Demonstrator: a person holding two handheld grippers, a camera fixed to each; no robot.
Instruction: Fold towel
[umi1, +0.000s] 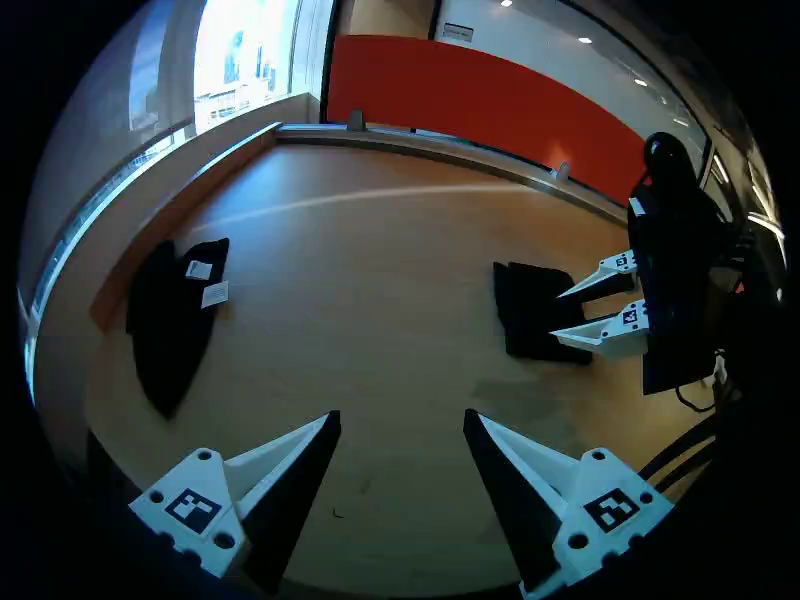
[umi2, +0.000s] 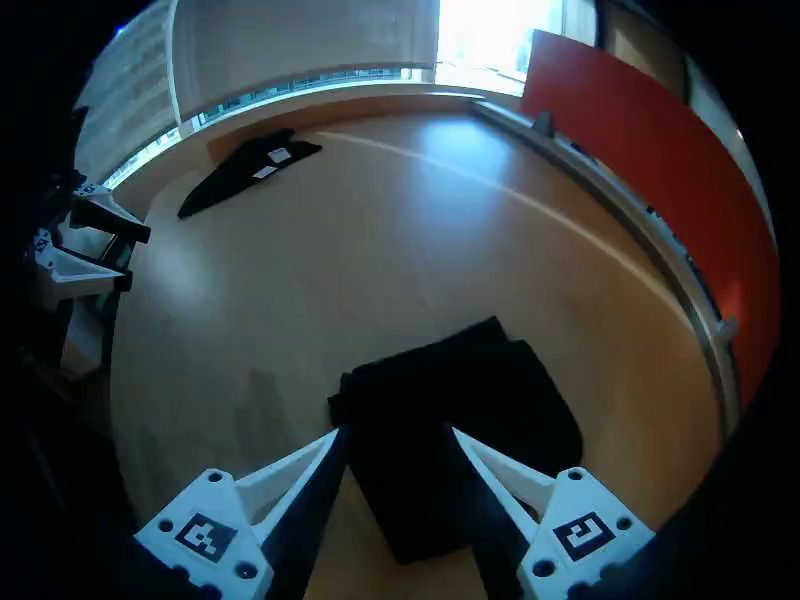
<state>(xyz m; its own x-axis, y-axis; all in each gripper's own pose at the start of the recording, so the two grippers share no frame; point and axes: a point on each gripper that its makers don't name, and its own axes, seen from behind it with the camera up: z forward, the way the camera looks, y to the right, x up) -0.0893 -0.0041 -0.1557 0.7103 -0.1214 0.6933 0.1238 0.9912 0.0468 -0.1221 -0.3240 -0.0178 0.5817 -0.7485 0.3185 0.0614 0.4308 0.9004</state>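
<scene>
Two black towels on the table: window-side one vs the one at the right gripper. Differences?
Shape: window-side towel long and tapering, near towel a compact folded block. Tags: window-side towel shows white tags, near towel none. Place: near towel at the right gripper's fingertips, window-side towel away from it. Both black, flat on the table.

No legible text, white tags on dark cloth too blurred
</scene>
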